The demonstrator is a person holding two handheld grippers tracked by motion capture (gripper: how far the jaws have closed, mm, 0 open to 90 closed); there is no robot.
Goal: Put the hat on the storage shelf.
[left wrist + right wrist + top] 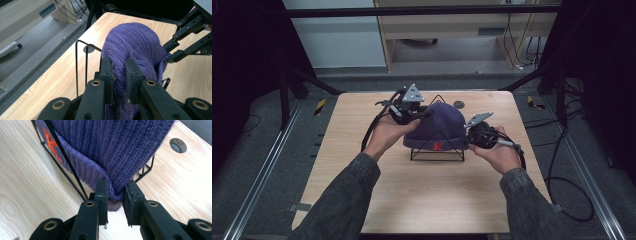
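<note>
Purple knit hat (439,125) is sitting over a black wire stand (437,152) near the middle of the wooden table (422,195). An orange letter is showing on its cuff. The left gripper (119,75) is pinching a fold of the hat's knit on one side, and the right gripper (116,195) is pinching the cuff's edge on the other.
</note>
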